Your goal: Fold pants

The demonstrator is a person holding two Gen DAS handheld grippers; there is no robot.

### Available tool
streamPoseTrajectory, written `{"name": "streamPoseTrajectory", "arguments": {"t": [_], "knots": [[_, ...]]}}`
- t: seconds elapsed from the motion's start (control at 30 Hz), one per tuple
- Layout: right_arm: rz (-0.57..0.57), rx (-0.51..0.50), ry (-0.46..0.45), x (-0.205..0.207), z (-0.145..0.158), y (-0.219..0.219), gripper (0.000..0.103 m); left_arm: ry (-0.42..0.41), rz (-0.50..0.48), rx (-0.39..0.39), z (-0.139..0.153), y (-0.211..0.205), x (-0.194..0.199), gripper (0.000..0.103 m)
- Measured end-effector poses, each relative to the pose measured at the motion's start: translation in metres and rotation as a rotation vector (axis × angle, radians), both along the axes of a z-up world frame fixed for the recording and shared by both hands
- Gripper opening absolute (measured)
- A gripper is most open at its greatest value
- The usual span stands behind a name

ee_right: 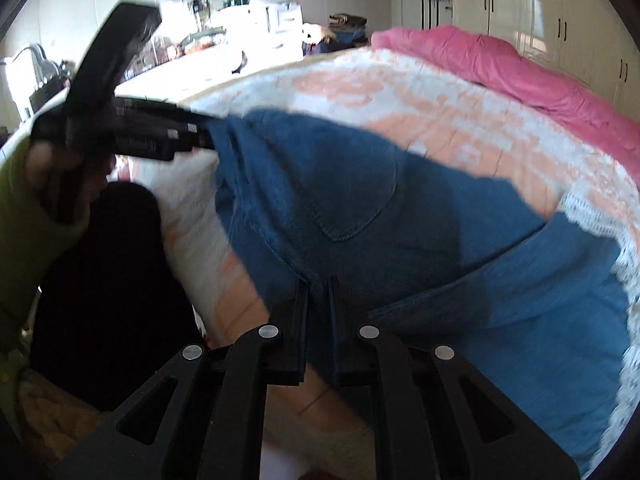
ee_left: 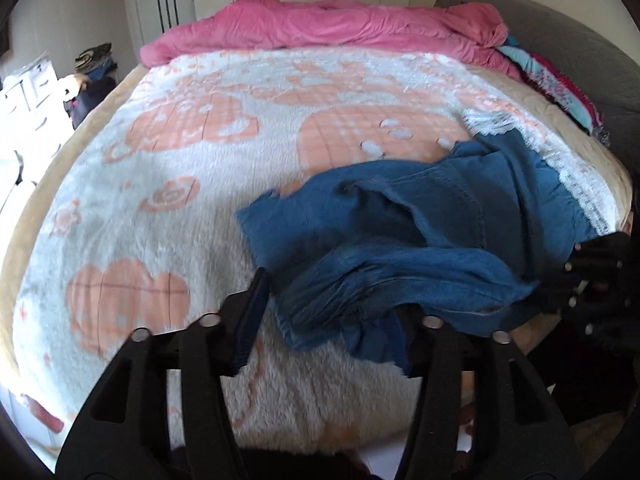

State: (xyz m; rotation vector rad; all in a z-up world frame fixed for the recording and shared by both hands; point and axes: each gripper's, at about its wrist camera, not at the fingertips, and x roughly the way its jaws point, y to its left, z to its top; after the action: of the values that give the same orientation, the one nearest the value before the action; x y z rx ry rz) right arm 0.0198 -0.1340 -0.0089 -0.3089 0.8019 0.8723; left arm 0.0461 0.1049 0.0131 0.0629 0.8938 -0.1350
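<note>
Pinching denim, our right gripper clamps the blue jeans at lower centre. Our left gripper is spread around their crumpled edge on the floral blanket.

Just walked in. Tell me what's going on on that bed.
A person is folding blue denim pants on a bed covered by a white and peach blanket, using handheld tongs in each hand. The right tongs are clamped on a fold of the denim. The left tongs stand open at the crumpled fabric's near edge, with cloth lying over one finger. The pants are still bunched, not yet folded. A pink duvet lies along the far side.
</note>
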Motion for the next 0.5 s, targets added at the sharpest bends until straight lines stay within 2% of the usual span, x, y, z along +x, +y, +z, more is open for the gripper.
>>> {"name": "streamPoseTrajectory", "arguments": {"t": [0.1,0.2,0.33,0.43,0.5], "knots": [[0.004,0.006,0.034,0.0,-0.005,0.002,0.011,0.049,0.02,-0.012,-0.007,0.004,-0.001,0.05],[0.011,0.015,0.032,-0.002,-0.003,0.001,0.011,0.037,0.028,-0.057,-0.001,0.011,-0.012,0.055],[0.023,0.028,0.038,-0.004,-0.005,0.0,0.011,0.037,0.071,-0.089,0.005,0.023,-0.029,0.056],[0.029,0.039,0.041,-0.002,-0.007,0.0,0.012,0.004,0.092,-0.128,0.017,0.024,-0.039,0.056],[0.034,0.042,0.04,-0.003,-0.007,0.0,0.012,-0.042,0.072,-0.188,0.033,0.019,-0.043,0.056]]}}
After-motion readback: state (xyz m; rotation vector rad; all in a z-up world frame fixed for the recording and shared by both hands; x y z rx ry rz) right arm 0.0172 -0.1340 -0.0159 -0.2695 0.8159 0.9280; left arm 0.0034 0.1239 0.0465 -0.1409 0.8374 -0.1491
